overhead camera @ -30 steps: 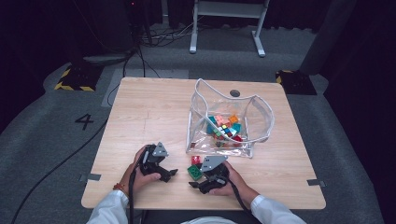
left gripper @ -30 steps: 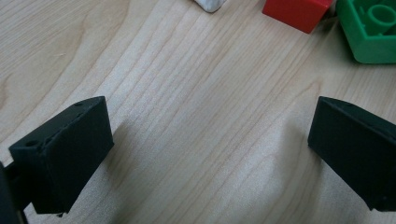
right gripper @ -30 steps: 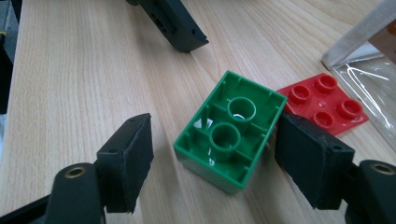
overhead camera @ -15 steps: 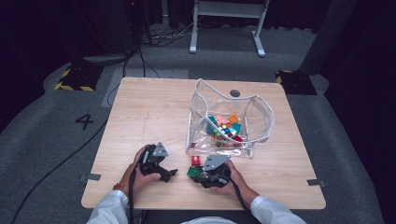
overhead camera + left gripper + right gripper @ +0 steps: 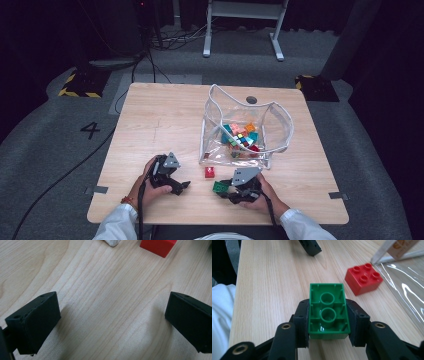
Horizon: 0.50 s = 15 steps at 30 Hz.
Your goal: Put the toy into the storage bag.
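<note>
A green brick [image 5: 328, 311] is clamped between the two black jaws of the right gripper [image 5: 328, 315], in the lower middle of the right gripper view. The brick is turned so that its hollow underside, with two round tubes, faces the camera. The jaws have just been closing, and the pads are pressed against the brick's two long sides. In the high view the same brick [image 5: 219, 186] is seen at the left tip of the right gripper [image 5: 226, 189], low in the frame and right of centre, just above the wooden table [image 5: 160, 115]; whether it touches the tabletop cannot be told.

A red brick [image 5: 363, 278] with four studs lies on the table in the upper right of the right gripper view, near the green one but apart from it. In the high view it [image 5: 209, 172] is placed between the two grippers, just below the lower edge of a clear plastic bag [image 5: 280, 125]. Many coloured bricks [image 5: 240, 137] are held in that bag, right of the frame's centre.

The left gripper [image 5: 181, 187] is held low and left of centre in the high view. In the left gripper view its jaws are spread wide over bare wood with nothing between them, and a corner of the red brick [image 5: 158, 246] is seen at the top edge.
</note>
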Motion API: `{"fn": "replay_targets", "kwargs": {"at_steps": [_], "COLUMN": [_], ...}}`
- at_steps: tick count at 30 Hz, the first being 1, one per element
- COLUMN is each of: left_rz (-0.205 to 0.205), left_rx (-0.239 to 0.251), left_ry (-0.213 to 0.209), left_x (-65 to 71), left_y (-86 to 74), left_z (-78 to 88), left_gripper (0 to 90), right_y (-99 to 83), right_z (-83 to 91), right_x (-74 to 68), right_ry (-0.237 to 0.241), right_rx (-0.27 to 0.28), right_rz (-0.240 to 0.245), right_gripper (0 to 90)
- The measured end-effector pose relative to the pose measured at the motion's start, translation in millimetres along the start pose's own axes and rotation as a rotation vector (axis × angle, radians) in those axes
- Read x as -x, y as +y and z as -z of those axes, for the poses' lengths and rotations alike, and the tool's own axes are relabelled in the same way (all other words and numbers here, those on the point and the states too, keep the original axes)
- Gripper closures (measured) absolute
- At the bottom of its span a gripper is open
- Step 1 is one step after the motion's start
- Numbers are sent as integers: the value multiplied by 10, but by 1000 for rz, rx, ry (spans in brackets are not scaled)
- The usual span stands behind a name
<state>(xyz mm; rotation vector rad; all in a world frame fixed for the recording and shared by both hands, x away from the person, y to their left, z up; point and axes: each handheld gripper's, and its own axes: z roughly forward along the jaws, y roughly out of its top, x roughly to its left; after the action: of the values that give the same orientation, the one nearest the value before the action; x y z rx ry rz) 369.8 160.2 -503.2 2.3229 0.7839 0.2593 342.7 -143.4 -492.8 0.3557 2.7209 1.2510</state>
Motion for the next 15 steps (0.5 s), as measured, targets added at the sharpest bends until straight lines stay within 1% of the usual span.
{"fn": "replay_targets", "kwargs": {"at_steps": [2,3,6,9,10,11,14,15], "left_rz": [7,2,5,2,5,-1,0,7], "left_rx": [3,3,1,2,2,1,2,2], "left_ry": [0,-4,-5,-3,-7,-2,-3,-8], "left_x": [5,2,4,3,4,1,1,5], "left_y": [-3,-3,-4,-3,-4,-3,-3,-4], "left_z": [-3,-4,-3,-2,-4,-1,-2,-5], "left_gripper": [2,2,2,2,2,2,2,2], "right_y": [-41,-55,-126,-198,-226,-260,-340,-361], "right_z": [72,105,238,337,372,422,550,581], "right_x": [20,34,100,139,153,171,209,223], "right_ry": [0,-3,-2,-18,-28,-38,-62,-70], "right_rx": [2,2,20,9,7,2,3,1], "right_rz": [3,8,-16,-20,-21,-24,-44,-42], "right_gripper": [589,589,589,589,589,589,589,589]}}
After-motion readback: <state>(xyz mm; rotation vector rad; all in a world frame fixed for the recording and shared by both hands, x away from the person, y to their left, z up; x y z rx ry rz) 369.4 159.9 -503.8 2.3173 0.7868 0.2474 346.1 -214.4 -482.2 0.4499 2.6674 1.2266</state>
